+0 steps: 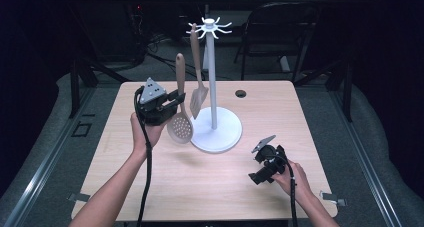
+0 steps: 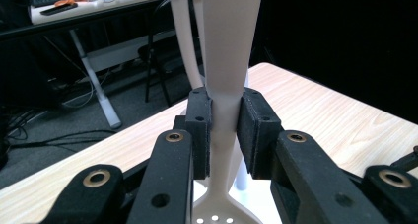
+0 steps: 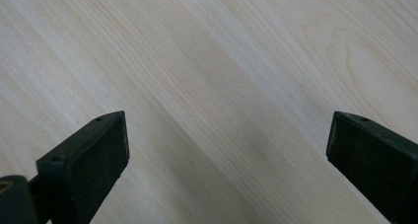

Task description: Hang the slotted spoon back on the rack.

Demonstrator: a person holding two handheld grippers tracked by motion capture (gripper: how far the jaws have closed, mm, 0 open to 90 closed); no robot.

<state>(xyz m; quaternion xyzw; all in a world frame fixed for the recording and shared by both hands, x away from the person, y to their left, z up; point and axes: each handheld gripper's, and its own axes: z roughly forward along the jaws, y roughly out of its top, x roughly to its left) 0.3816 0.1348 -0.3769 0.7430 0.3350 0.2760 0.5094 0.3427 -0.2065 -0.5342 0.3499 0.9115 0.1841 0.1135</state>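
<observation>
My left gripper (image 1: 176, 101) is shut on the handle of a beige slotted spoon (image 1: 180, 118), held upright above the table with its perforated bowl down. In the left gripper view both pads clamp the spoon's handle (image 2: 224, 105) and the bowl's holes show at the bottom. A white utensil stand (image 1: 213, 82) with a round base and hooked top rises just right of the spoon. A beige slotted spatula (image 1: 197, 74) hangs from the stand's hooks. My right gripper (image 1: 256, 177) rests low near the table's front right, jaws wide open over bare wood (image 3: 222, 110).
The light wooden table (image 1: 150, 187) has a small dark grommet hole (image 1: 241, 93) near its far edge. Black chairs and cables stand on the floor beyond the table. A far desk with items (image 2: 74, 7) shows in the left gripper view.
</observation>
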